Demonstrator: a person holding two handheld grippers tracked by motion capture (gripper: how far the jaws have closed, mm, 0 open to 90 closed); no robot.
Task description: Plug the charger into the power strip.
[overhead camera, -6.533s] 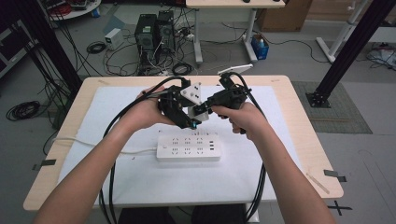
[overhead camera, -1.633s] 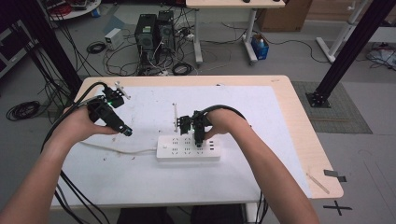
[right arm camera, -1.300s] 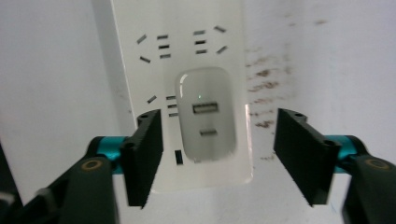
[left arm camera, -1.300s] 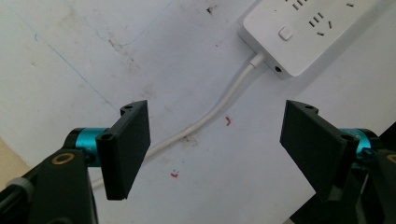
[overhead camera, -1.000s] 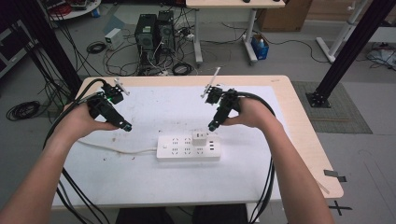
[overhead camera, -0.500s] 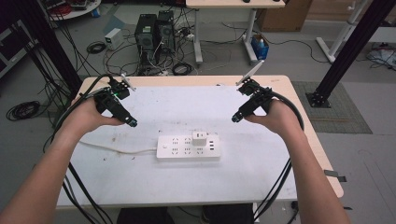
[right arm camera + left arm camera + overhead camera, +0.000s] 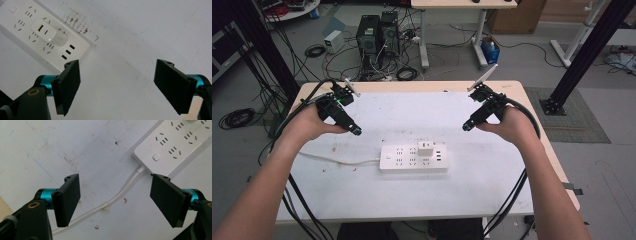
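While both tools [image 7: 356,132] [image 7: 466,128] hover released, white charger [image 7: 426,147] sits plugged into power strip [image 7: 413,158].

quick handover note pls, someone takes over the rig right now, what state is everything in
Left gripper: open, holding nothing, above the table left of the power strip.
Right gripper: open, holding nothing, above the table right of and beyond the strip.
Power strip: flat at mid-table, its white cable running off to the left.
Done: the white USB charger is seated in a socket on the strip's right half.
Left: nothing obvious; perhaps the strip's switch, whose state I cannot tell.
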